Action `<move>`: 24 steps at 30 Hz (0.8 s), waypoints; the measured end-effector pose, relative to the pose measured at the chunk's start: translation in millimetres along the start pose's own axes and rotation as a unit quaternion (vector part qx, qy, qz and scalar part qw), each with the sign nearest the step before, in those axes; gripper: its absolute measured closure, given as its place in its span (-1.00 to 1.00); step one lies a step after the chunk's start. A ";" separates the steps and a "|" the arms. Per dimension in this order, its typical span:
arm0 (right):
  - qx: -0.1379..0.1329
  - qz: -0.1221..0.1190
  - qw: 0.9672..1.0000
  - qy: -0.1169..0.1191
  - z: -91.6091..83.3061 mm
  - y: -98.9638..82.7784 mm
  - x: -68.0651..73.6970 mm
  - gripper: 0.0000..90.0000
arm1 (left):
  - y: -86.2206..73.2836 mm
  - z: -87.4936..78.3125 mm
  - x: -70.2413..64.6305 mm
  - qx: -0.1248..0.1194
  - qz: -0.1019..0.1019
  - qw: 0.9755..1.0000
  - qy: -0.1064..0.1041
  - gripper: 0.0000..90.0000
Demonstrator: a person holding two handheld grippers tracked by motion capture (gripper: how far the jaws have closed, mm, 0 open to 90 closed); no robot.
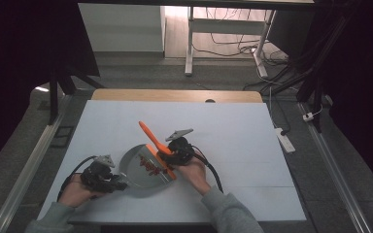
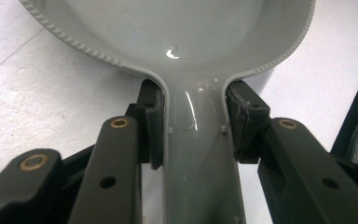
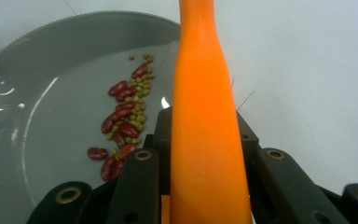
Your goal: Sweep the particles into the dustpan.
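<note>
From the high view, the left gripper (image 1: 108,178) holds a grey dustpan (image 1: 143,171) by its handle on the white table (image 1: 252,145), and the right gripper (image 1: 178,151) holds an orange brush (image 1: 151,137) whose head rests at the pan's right edge, handle slanting up and away. Red specks lie inside the pan.

In the left gripper view, the jaws are clamped on the dustpan handle (image 2: 198,154), one pad pressing each side just below where the pan widens. The pan lies flat on the table.

In the right gripper view, the jaws are closed around the brush handle (image 3: 205,130). Red beans (image 3: 121,126) and small green ones lie in a strip on the pan floor, just left of the handle.

The sweeping step looks finished or nearly so: the beans seem gathered in the pan. The next move likely calls for lifting the brush clear while keeping the pan level, so nothing rolls out over its open lip.
</note>
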State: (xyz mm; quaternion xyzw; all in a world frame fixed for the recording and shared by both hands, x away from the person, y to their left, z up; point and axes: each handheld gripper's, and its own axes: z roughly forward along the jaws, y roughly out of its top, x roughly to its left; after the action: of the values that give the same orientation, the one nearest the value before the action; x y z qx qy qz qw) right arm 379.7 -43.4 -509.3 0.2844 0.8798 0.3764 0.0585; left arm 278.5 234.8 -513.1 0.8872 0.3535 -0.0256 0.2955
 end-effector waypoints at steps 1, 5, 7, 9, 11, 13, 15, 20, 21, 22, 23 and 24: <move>-0.001 -0.001 1.000 -0.001 0.4 0.1 1.5 0.57 | -0.1 -0.2 0.1 0.001 0.000 1.000 0.000 0.36; -0.004 -0.004 1.000 -0.002 1.5 0.3 7.2 0.57 | -0.7 -1.0 0.9 0.001 0.001 1.000 0.000 0.36; -0.008 -0.005 1.000 0.000 1.1 1.2 10.1 0.57 | -0.7 -0.8 0.8 0.001 0.001 1.000 0.000 0.36; -0.016 0.004 1.000 0.020 0.3 2.7 12.3 0.57 | -0.5 -0.7 0.8 0.001 0.000 1.000 0.000 0.36; -0.015 0.001 0.999 0.030 2.0 4.4 18.4 0.57 | -0.6 -0.5 0.7 0.001 0.000 1.000 0.000 0.35; -0.015 -0.005 0.999 0.042 5.0 6.1 25.5 0.57 | -0.5 -0.6 0.7 0.001 0.000 1.000 0.000 0.35; -0.014 -0.007 0.998 0.062 8.5 7.9 33.5 0.58 | -0.7 -0.5 0.7 0.001 0.000 1.000 0.000 0.35; -0.029 -0.026 0.997 0.070 3.3 14.8 39.4 0.57 | -0.9 -0.5 0.9 0.001 0.002 1.000 0.001 0.35; -0.036 -0.022 0.997 0.066 -0.9 16.0 36.3 0.57 | -0.9 -0.4 0.9 0.000 0.001 1.000 0.000 0.35; -0.042 -0.017 0.997 0.062 -5.2 16.8 32.4 0.57 | -0.9 -0.4 0.9 0.000 0.001 1.000 0.000 0.35; -0.048 -0.013 0.997 0.057 -9.4 17.1 27.8 0.57 | -0.9 -0.4 0.8 0.000 0.001 1.000 0.000 0.35; -0.053 -0.008 0.997 0.053 -13.0 17.0 23.3 0.57 | -0.9 -0.4 0.9 0.000 0.001 1.000 0.000 0.36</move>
State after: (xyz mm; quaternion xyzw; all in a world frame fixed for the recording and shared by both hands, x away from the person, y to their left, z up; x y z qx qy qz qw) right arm 364.0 -29.5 -485.7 0.2533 0.8630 0.4361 0.0298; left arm 278.6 236.1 -513.5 0.8877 0.3523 -0.0254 0.2952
